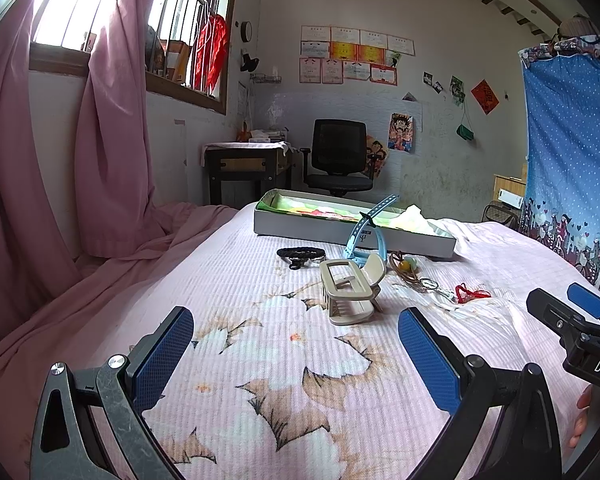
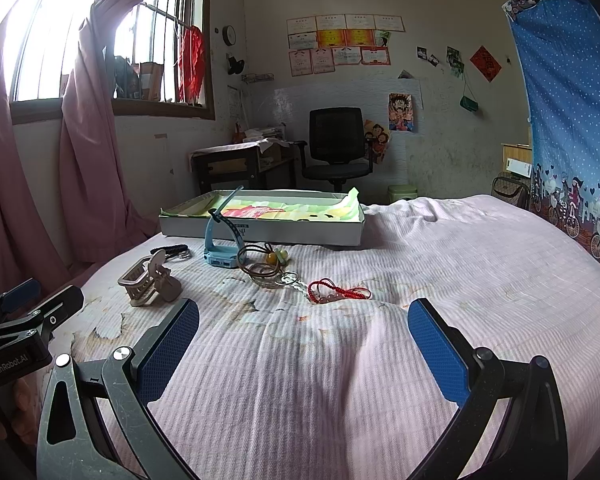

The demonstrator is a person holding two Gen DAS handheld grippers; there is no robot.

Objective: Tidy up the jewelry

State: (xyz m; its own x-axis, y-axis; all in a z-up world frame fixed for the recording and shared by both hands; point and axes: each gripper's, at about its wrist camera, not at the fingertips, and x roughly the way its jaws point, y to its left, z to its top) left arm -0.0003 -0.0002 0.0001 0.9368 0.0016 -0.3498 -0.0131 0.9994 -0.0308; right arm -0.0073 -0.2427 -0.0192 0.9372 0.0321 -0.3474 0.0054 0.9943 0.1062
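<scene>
A bed with a pale pink floral bedspread (image 1: 260,380) fills the lower half of both views. Toward 12 o'clock on it lies a long, shallow white box (image 2: 260,232), open on top and lined with green-and-yellow printed paper. The left gripper (image 1: 296,344) hovers over the bedspread with its blue-padded jaws spread wide and nothing between them; the right gripper (image 2: 304,338) does the same, jaws wide and empty, and each shows at the edge of the other's view, at 3 o'clock in the left wrist view and at 9 o'clock in the right. The jewelry lies in a loose row just in front of the box. A beige hair claw clip (image 1: 352,288) sits directly ahead of the left gripper at 12 o'clock. A light blue watch (image 2: 220,248) stands just beside the box wall, its strap arching up over the rim. A black braided bracelet (image 1: 302,255) lies at about 11 o'clock from the clip, near the box. A brown cord necklace (image 2: 260,266) with green and amber beads rests beside the watch, touching a small silver keyring piece. A red string bracelet (image 2: 336,290) lies at 12 o'clock from the right gripper, nearest of all to it.
</scene>
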